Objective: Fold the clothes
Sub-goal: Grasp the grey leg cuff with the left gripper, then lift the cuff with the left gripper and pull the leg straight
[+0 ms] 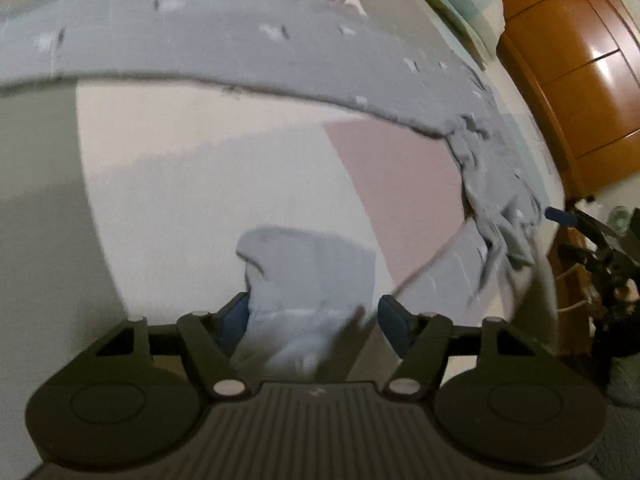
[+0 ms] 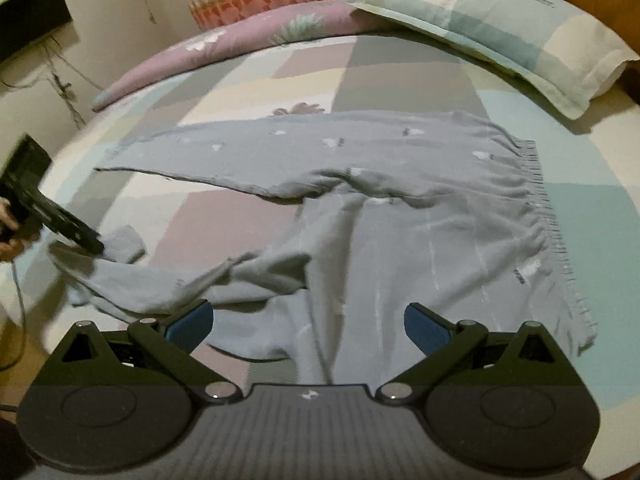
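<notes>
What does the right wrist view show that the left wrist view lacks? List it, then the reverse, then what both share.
Only the right wrist view: the pillow, the trousers' gathered waistband, the rolled quilt.
Only the left wrist view: the wooden cabinet, and the leg end between the left gripper's open jaws.
Both: the grey trousers on the patchwork sheet.

One pair of grey trousers (image 2: pixel 360 184) lies on one bed (image 2: pixel 592 240), with two legs spread apart. One pillow (image 2: pixel 500 28) and one rolled quilt (image 2: pixel 224 52) sit at the far edge. Two grippers show (one per hand): left gripper (image 1: pixel 312 312), right gripper (image 2: pixel 308 320).
</notes>
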